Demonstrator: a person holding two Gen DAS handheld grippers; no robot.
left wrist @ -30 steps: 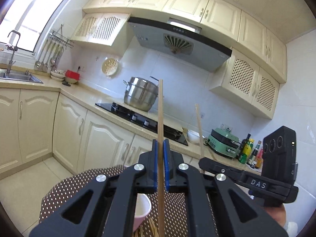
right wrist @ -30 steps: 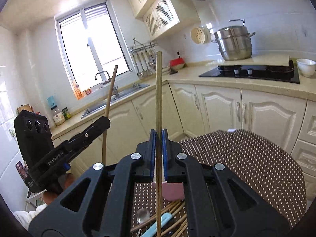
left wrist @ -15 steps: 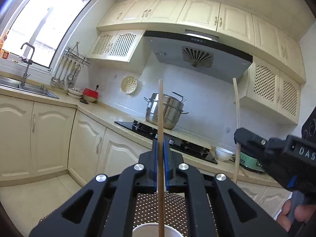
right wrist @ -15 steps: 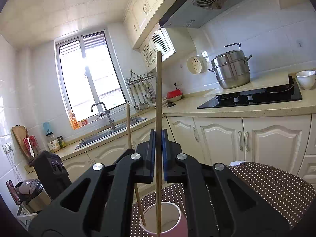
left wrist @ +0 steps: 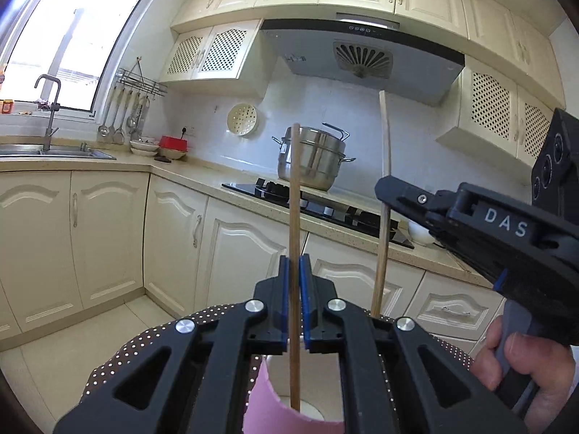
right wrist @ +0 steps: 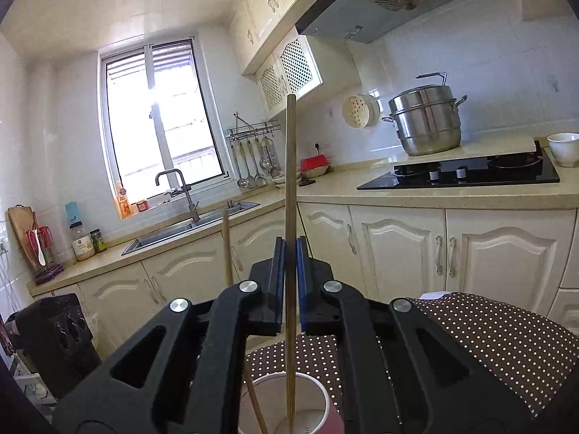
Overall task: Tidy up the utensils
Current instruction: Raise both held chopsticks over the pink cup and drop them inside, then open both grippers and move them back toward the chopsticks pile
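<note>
Two chopsticks, one pinched upright in each gripper: left gripper (left wrist: 294, 271) and right gripper (right wrist: 290, 253) both hover over the pink cup (right wrist: 289, 403), lower tips already inside (vertical presumably so they drop straight in).

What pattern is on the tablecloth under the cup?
Dark brown with small white dots; the tablecloth shows best in the right wrist view, beneath the pink cup.
</note>
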